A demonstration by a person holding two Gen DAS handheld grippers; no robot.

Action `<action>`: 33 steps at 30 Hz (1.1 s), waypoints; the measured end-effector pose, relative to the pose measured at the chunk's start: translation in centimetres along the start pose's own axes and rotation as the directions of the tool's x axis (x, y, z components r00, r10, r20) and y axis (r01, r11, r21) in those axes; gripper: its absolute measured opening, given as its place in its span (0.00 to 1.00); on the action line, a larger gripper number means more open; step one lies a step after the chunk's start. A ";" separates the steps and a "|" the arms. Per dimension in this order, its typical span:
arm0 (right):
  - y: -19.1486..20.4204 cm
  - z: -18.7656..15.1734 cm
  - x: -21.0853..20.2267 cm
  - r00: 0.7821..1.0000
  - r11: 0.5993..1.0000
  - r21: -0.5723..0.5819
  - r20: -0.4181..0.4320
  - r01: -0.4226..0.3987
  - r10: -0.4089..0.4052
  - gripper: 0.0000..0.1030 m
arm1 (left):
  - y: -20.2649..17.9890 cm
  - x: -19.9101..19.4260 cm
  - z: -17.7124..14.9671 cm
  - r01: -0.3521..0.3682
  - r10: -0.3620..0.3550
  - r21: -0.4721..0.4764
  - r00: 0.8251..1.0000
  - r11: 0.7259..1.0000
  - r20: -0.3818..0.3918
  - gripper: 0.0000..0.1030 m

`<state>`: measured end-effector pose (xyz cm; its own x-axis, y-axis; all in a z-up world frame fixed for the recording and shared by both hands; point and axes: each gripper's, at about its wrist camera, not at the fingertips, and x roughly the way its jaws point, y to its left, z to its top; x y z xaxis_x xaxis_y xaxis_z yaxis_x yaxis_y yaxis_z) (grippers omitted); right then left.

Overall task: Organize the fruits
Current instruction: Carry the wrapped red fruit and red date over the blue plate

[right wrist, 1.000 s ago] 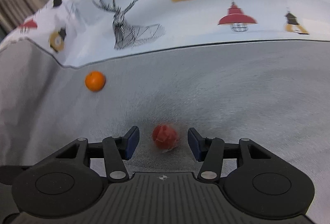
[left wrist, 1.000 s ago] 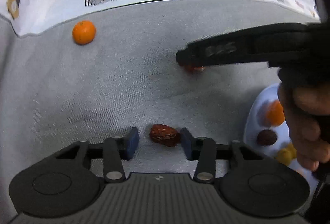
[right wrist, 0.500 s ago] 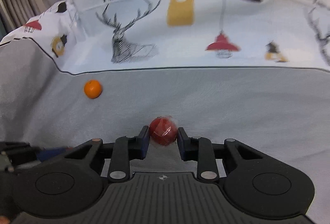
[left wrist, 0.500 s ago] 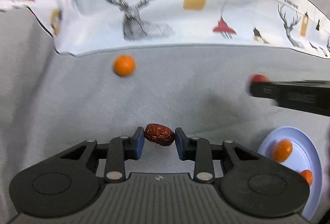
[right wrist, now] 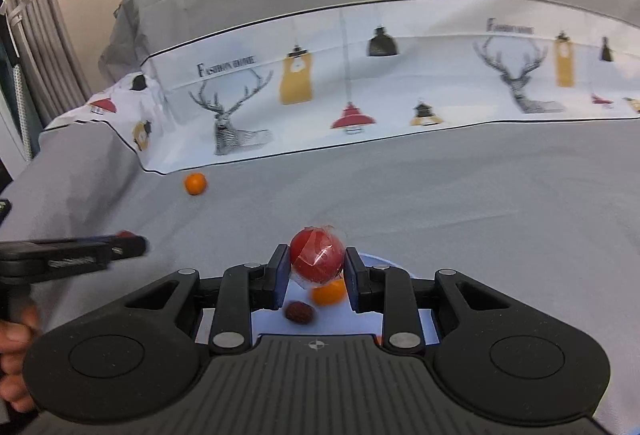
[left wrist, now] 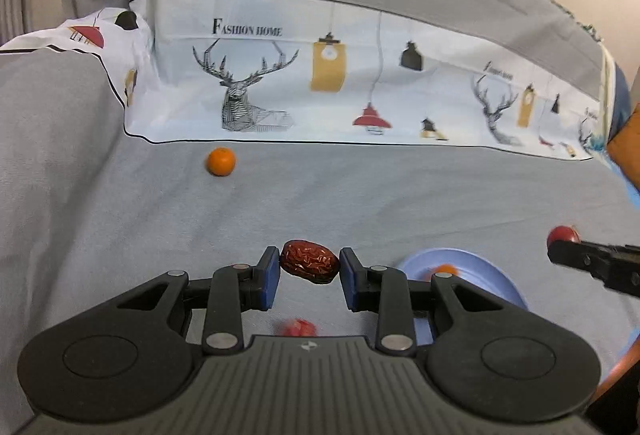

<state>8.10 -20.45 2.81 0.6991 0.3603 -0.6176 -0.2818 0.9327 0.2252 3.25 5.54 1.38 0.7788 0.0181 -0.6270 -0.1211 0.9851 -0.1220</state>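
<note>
My left gripper [left wrist: 309,269] is shut on a wrinkled dark red date [left wrist: 310,261] and holds it above the grey cloth. My right gripper [right wrist: 316,267] is shut on a red round fruit in clear wrap [right wrist: 317,260], just above the light blue plate [right wrist: 384,259]. That plate holds an orange [right wrist: 329,293] and another date [right wrist: 299,312]. In the left wrist view the plate [left wrist: 480,277] lies at the lower right, with the right gripper's tip and its red fruit [left wrist: 563,235] beyond it. A loose orange [left wrist: 221,161] lies far left on the cloth. A blurred red fruit [left wrist: 299,327] shows below my left jaws.
A grey cloth [left wrist: 360,195] covers the surface, with a white printed band [left wrist: 320,87] along the back. A person's hand [right wrist: 14,359] holds the left gripper at the left edge of the right wrist view. Curtains [right wrist: 32,15] hang at the far left.
Both grippers closed on their fruits and lifted them off the cloth. The right gripper carried the red fruit over to the plate; the left rose with the date.
</note>
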 end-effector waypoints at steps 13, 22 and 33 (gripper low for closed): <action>-4.5 -3.0 -0.3 0.996 0.998 0.005 -0.059 0.064 -0.064 0.29 | -3.8 4.6 -2.5 -0.026 0.036 0.116 0.996 0.993 -0.085 0.35; -4.7 -2.8 1.7 0.996 0.999 0.028 -0.081 0.043 -0.040 0.29 | -5.9 5.2 -2.5 0.045 -0.035 0.204 0.998 0.978 -0.053 0.35; -4.2 -2.8 2.8 0.994 0.999 -0.001 -0.101 0.040 -0.039 0.29 | -8.7 5.8 -4.2 0.097 -0.081 0.316 0.995 0.944 -0.063 0.35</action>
<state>9.45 -23.42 -1.95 0.6396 0.3198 -0.6990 -0.2544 0.9462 0.2000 6.25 -3.65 -4.41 0.7456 -0.0724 -0.6624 0.1558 0.9855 0.0677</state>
